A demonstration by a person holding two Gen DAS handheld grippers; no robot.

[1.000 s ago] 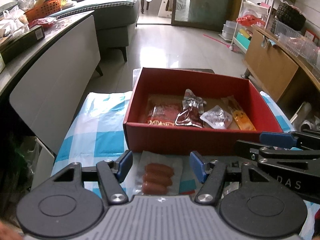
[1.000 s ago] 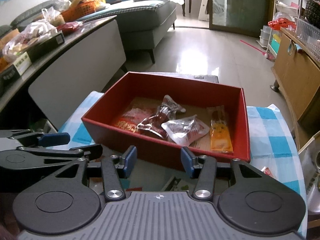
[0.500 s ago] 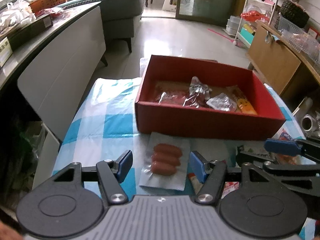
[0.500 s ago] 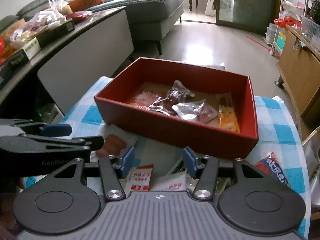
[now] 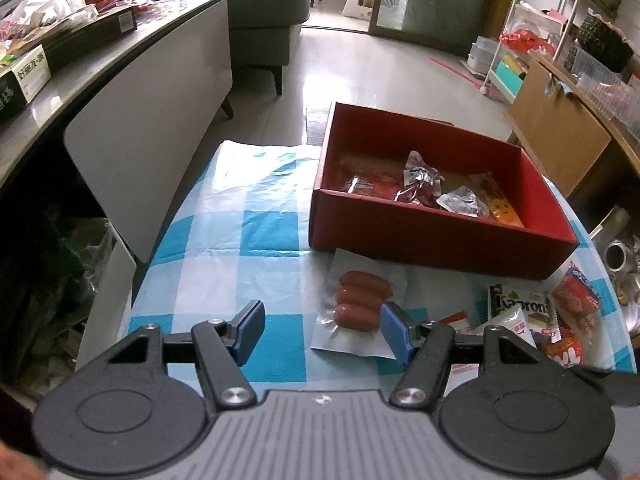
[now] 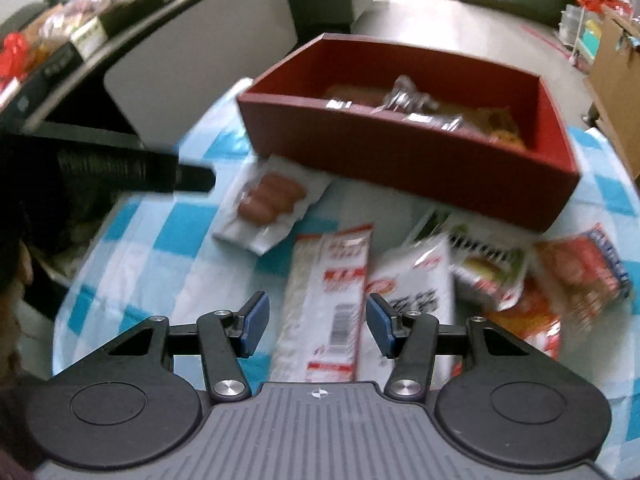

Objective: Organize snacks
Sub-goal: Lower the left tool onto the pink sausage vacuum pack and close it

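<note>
A red box (image 5: 436, 240) (image 6: 404, 152) stands on the blue-checked tablecloth (image 5: 248, 224) and holds several snack packets (image 5: 460, 202). A clear pack of three sausages (image 5: 362, 300) (image 6: 270, 196) lies in front of its left corner. More packets lie in a loose pile to the right (image 5: 532, 320) (image 6: 492, 268). My left gripper (image 5: 322, 330) is open and empty, with the sausage pack by its right finger. My right gripper (image 6: 316, 320) is open and empty above a long white-and-red packet (image 6: 332, 300). The right wrist view is blurred.
A grey counter (image 5: 120, 76) loaded with boxes and bags runs along the left. A sofa (image 5: 256, 4) and bare floor lie beyond the table. A wooden cabinet (image 5: 560, 132) stands at the right. The table edge (image 5: 120, 300) drops off at the left.
Both grippers have drawn back and up from the red box. The sausage pack and the pile of packets on the cloth have come into full view. Both stay open.
</note>
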